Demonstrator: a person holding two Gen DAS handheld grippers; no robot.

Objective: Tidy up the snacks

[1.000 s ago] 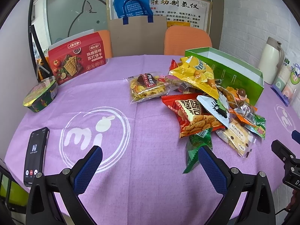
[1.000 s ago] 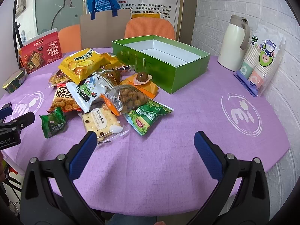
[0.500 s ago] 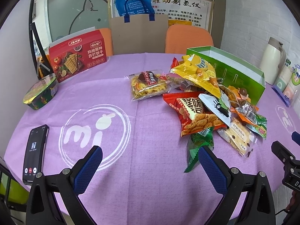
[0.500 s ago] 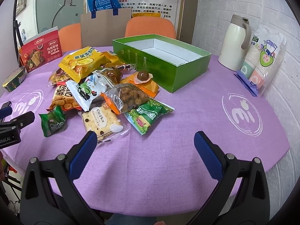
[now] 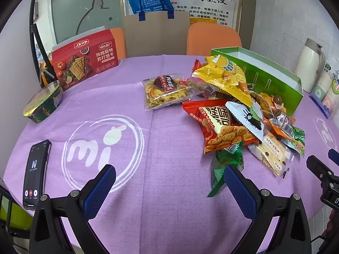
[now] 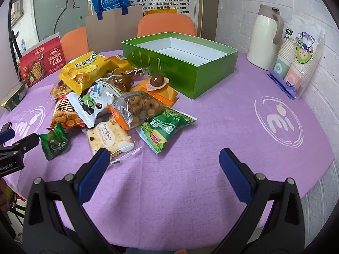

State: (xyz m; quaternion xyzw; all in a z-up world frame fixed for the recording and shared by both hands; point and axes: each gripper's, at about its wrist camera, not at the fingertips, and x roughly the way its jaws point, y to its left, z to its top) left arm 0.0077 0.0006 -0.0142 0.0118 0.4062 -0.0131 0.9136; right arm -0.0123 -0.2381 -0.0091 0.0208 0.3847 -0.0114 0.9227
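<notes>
A heap of snack packets lies on the purple tablecloth [image 5: 169, 201]: a yellow chip bag [image 6: 85, 71], a red nugget bag [image 5: 220, 127], a cracker packet [image 6: 110, 137], a green pea packet [image 6: 164, 129], a small dark green packet [image 6: 54, 142] and several more. Behind the heap stands an open green box [image 6: 180, 57], white inside and holding nothing. My left gripper [image 5: 169, 182] hovers open over the near edge, left of the heap. My right gripper [image 6: 164, 166] is open too, just in front of the cracker packet. Neither holds anything.
A red biscuit box [image 5: 84, 63] and a foil-topped bowl [image 5: 42, 101] sit at the far left, and a phone [image 5: 36, 172] lies near the left edge. A cream thermos jug [image 6: 264, 38] and a pack of paper cups [image 6: 298, 61] stand on the right. Orange chairs are behind.
Both views have shifted slightly, the heap sitting a little farther off and the table's edge showing more. Both grippers stay open and no snack has moved.
</notes>
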